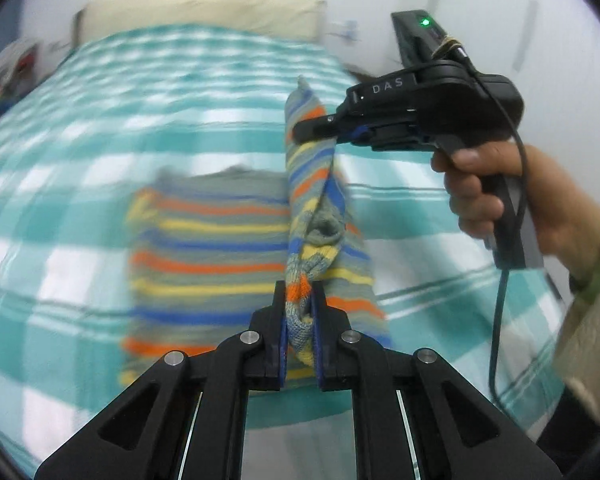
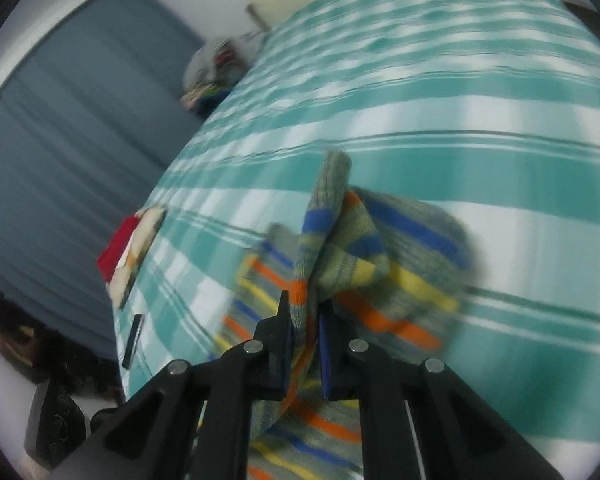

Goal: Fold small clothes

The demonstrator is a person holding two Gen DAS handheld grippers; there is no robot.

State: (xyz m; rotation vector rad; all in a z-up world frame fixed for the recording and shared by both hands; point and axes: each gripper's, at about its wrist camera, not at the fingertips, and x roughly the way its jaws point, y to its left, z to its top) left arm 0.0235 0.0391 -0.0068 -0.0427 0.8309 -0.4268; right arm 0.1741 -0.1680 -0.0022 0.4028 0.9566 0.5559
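Where the two blue-padded fingers of the left gripper [image 1: 299, 308] meet, a bunched fold of the striped knit garment [image 1: 212, 248] is pinched tight between them, the pads pressing on the wool from both sides. The right gripper [image 2: 305, 312] is likewise clamped on a fold of the same garment [image 2: 384, 264], cloth squeezed between its pads and hanging down past them. In the left wrist view the right gripper [image 1: 312, 128] shows from the side, biting the raised edge farther along, with a person's hand [image 1: 496, 196] around its black handle and a pale sleeve [image 1: 592, 312] behind.

The garment is grey with orange, yellow and blue stripes. One side of it is lifted into a ridge strung between the two grippers; the rest lies flat on the bedcover [image 1: 80, 152], a teal and white check that covers one bed. One cream pillow [image 1: 204, 8] lies at the far end.

No container is visible. On the bedcover near its edge, in the right wrist view, lie one red and cream folded item [image 2: 130, 252] and one thin dark bar [image 2: 134, 340], apart from the garment. A blue-grey curtain [image 2: 68, 120] hangs beyond. The cluttered heap [image 2: 216, 68] by the bed's far corner is too blurred to count or name.
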